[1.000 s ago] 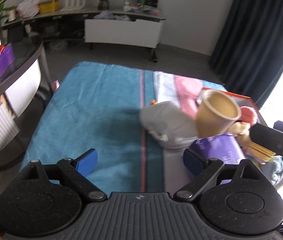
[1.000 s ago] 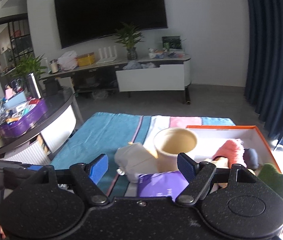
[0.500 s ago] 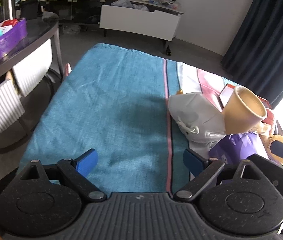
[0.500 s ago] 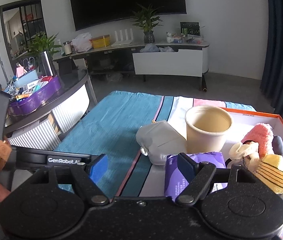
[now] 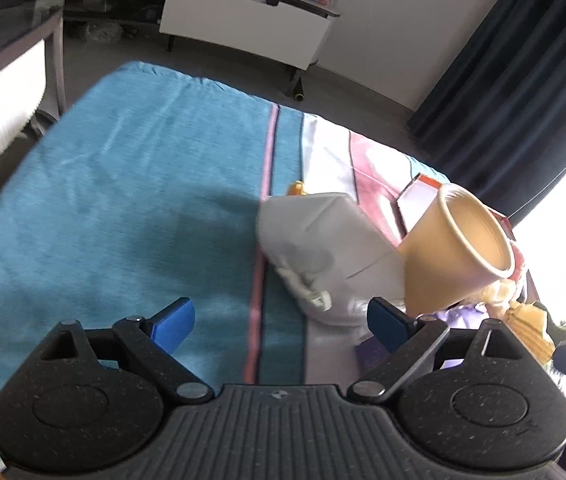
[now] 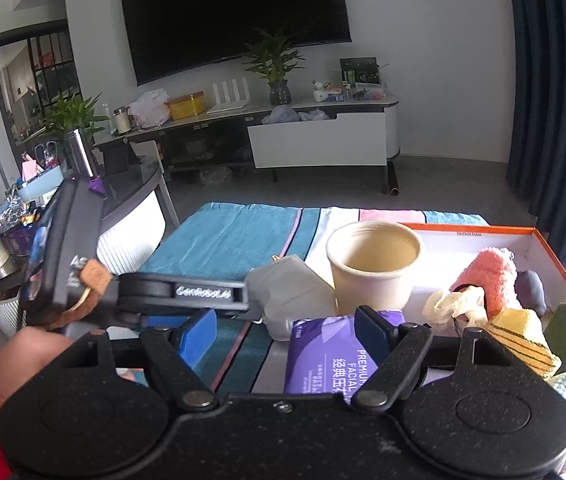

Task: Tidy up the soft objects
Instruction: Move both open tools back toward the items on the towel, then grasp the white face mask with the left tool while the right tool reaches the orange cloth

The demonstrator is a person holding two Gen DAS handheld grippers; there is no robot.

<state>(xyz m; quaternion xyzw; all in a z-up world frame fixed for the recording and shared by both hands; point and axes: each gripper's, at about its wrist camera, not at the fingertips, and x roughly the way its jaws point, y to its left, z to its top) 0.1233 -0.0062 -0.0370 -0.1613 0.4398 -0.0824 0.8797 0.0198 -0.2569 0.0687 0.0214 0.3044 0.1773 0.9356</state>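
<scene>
Blue pads of the left tool (image 5: 279, 326) stand wide apart over the teal towel (image 5: 123, 208), nothing between them. Just ahead of its right pad lies the grey pouch (image 5: 323, 248), and the tan cup (image 5: 459, 252) touches the pouch's far right side. The right tool (image 6: 287, 334) is likewise spread and empty; the purple tissue pack (image 6: 323, 356) lies right under its right pad, with the pouch and cup just beyond. Further to its right, the orange-rimmed box (image 6: 479, 232) holds a pink plush (image 6: 491, 276) and a yellow striped cloth (image 6: 523, 340).
</scene>
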